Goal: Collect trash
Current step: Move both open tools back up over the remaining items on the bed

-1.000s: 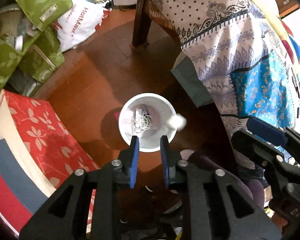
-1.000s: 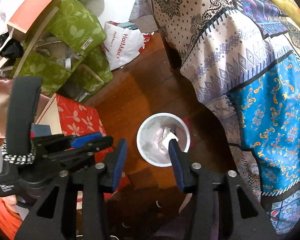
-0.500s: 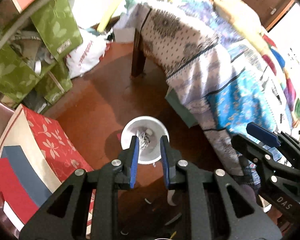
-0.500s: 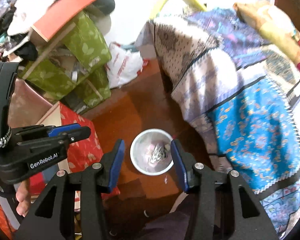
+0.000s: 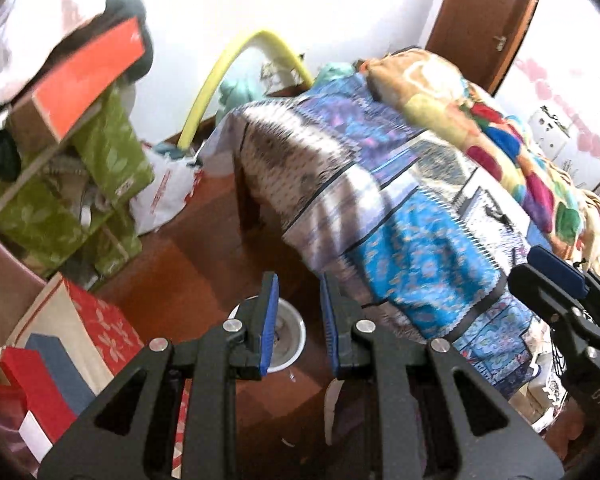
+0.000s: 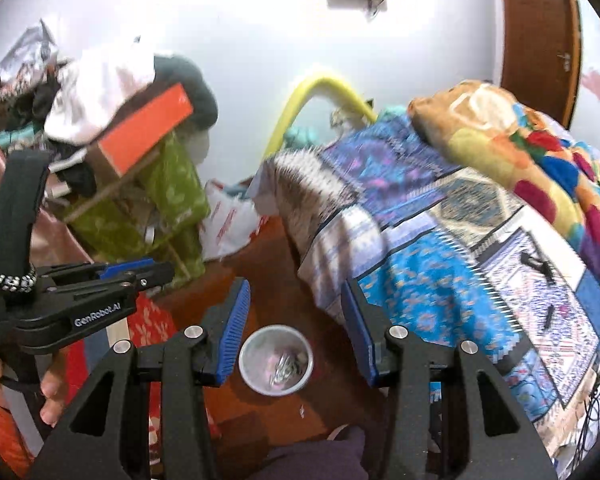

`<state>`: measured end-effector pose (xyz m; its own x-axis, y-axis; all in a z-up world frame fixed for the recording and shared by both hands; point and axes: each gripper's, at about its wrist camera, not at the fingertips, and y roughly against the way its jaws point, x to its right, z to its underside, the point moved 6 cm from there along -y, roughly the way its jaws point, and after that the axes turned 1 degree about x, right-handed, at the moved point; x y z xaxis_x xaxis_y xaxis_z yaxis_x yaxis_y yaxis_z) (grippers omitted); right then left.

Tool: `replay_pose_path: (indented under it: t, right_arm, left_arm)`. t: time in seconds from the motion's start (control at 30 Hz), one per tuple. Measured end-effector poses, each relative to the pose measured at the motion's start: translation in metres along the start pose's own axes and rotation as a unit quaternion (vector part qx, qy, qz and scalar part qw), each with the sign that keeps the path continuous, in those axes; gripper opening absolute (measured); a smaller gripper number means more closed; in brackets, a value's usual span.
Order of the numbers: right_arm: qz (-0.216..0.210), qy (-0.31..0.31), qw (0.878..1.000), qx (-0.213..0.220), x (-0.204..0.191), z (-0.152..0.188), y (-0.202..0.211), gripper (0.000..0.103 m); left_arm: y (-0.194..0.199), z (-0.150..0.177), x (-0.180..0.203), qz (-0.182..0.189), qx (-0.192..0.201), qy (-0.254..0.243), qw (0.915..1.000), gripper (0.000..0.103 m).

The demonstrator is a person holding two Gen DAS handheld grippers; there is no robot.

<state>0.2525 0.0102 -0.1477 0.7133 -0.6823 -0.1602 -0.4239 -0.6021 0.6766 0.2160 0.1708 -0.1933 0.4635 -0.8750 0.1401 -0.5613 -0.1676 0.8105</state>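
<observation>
A white round trash bin [image 6: 275, 360] stands on the red-brown floor with crumpled paper scraps inside; it also shows in the left wrist view [image 5: 288, 336], partly behind the left finger. My left gripper [image 5: 298, 318] is open and empty, high above the bin. My right gripper [image 6: 296, 326] is open wide and empty, also well above the bin. The left gripper shows in the right wrist view [image 6: 100, 280] at the left, the right gripper in the left wrist view [image 5: 556, 280] at the right. A small white scrap [image 6: 301, 411] lies on the floor near the bin.
A bed with a patterned blue and white cover [image 6: 440, 280] fills the right side. Green leaf-print boxes [image 5: 60, 208], an orange box [image 5: 88, 76], a white plastic bag [image 5: 164, 196] and red floral boxes [image 5: 96, 316] crowd the left. A brown door [image 5: 484, 20] is at the back.
Both grippers have risen and tilted up away from the bin, which now looks smaller and lower. The white ball seen falling at the bin's rim a second ago is gone.
</observation>
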Motion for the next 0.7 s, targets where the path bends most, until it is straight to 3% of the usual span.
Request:
replay_pose_path:
  t: [0.3, 0.7]
  right_arm:
    - [0.049, -0.046, 0.997, 0.047, 0.073, 0.001, 0.055, 0.044]
    - [0.121, -0.121, 0.984, 0.042, 0.194, 0.027, 0.083, 0.044]
  left_arm:
    - [0.013, -0.017, 0.092, 0.045, 0.038, -0.040, 0.9975, 0.020]
    - [-0.025, -0.024, 0.231, 0.109, 0.018, -0.109, 0.9878, 0.021]
